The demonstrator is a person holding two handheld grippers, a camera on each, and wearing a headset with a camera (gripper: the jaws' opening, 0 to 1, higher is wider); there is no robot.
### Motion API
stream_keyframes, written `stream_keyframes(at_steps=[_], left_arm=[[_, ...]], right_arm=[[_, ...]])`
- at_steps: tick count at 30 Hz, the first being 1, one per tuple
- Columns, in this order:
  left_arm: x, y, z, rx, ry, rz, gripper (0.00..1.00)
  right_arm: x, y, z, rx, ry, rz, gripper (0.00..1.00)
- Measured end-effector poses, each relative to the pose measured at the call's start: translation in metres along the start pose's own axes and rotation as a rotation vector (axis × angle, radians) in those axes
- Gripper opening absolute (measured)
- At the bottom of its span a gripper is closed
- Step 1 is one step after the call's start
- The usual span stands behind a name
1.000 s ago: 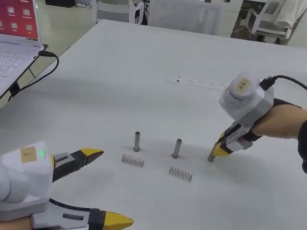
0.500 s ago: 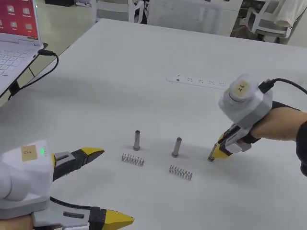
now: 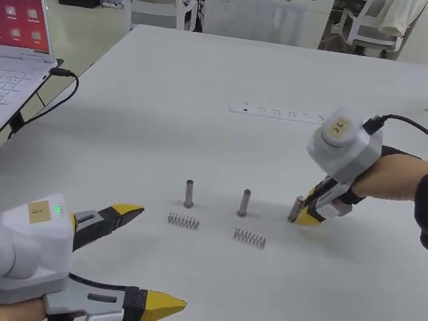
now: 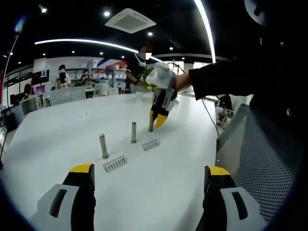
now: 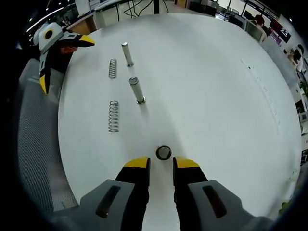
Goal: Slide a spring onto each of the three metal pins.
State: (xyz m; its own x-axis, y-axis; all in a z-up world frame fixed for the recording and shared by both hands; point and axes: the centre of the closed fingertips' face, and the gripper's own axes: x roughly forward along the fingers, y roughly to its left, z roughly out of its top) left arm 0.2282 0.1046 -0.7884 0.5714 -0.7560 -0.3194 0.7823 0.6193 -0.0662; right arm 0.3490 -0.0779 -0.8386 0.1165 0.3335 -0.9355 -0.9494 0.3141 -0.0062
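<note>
the thin silver coil spring point(image 3: 295, 208) sleeves the upright grey metal pin point(image 5: 163, 153) just ahead of your right gripper point(image 5: 161, 162), whose jaws sit slightly apart.

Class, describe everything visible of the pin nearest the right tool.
The pin is a short grey metal cylinder standing upright on the white table. A spring seems to sleeve it, giving a ribbed outline. Its top is a round shiny disc. The right tool sits just beside it, jaws narrowly apart; contact is unclear.
</note>
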Motion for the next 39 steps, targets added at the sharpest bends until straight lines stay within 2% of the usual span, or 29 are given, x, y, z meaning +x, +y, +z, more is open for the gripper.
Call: stream_keyframes(at_steps=[17,39], left_arm=[[0.003,-0.004,0.001,0.003,-0.002,-0.013,0.91],[0.002,-0.009,0.005,0.015,-0.015,-0.023,0.91]], right_arm=[[-0.004,0.008,-0.016,0.034,-0.007,0.004,0.18],[-0.002,0.041,-0.019,0.031,-0.012,0.032,0.18]])
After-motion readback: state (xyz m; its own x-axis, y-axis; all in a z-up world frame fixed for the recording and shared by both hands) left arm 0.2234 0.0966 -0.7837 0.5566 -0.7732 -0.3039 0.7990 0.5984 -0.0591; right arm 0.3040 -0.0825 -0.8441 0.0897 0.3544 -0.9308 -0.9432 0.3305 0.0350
